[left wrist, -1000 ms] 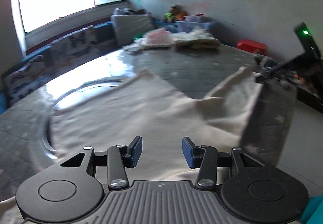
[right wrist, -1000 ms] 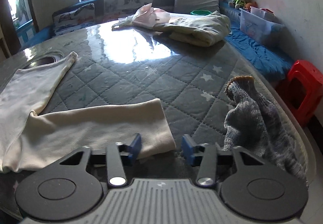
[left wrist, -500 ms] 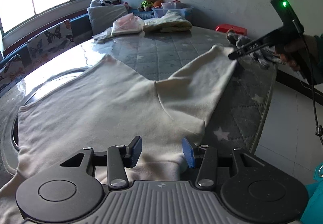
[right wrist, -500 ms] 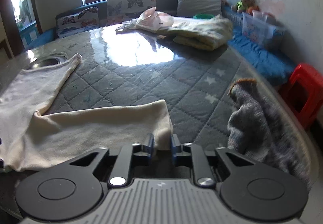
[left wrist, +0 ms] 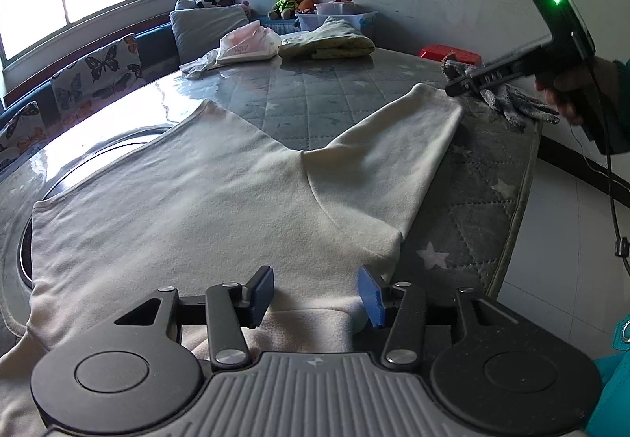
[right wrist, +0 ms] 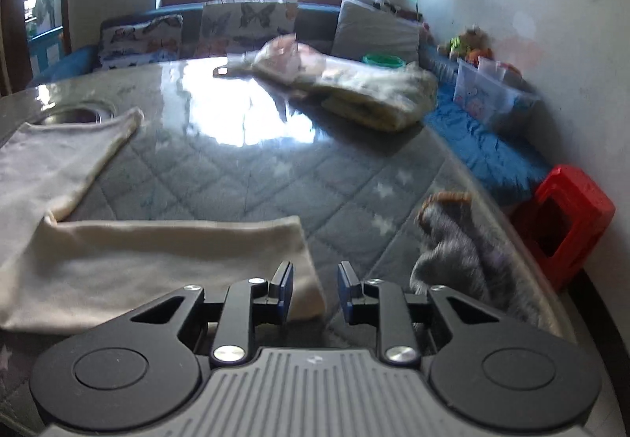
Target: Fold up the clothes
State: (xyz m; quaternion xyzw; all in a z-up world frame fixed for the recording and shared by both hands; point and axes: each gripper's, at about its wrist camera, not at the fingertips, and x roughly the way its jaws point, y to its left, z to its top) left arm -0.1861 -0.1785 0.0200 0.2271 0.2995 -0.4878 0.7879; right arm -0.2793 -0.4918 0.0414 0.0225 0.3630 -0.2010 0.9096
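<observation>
A cream long-sleeved shirt (left wrist: pixel 204 208) lies spread flat on the grey quilted table cover (left wrist: pixel 315 102). Its sleeve (left wrist: pixel 393 149) stretches toward the right edge. My left gripper (left wrist: pixel 315 285) hovers over the shirt's near edge; its jaws are opening, with cloth beneath them and the pads pressing on nothing. In the right wrist view the sleeve (right wrist: pixel 157 263) ends at the cuff, just under my right gripper (right wrist: pixel 315 287). Its jaws are opening too, with the cuff corner lying loose between the fingertips. From the left wrist view, the right gripper (left wrist: pixel 453 90) sits at the cuff.
A grey knitted garment (right wrist: pixel 464 263) lies at the table's right edge, beside the cuff. A folded yellowish blanket (right wrist: pixel 378 94) and a pink plastic bag (left wrist: pixel 248 43) sit at the far side. A red stool (right wrist: pixel 563 224) stands on the floor to the right.
The right gripper's jaws closed at the cuff half a second ago and have parted again. The left gripper swung over the shirt, then held still; the sleeve now lies stretched out flat.
</observation>
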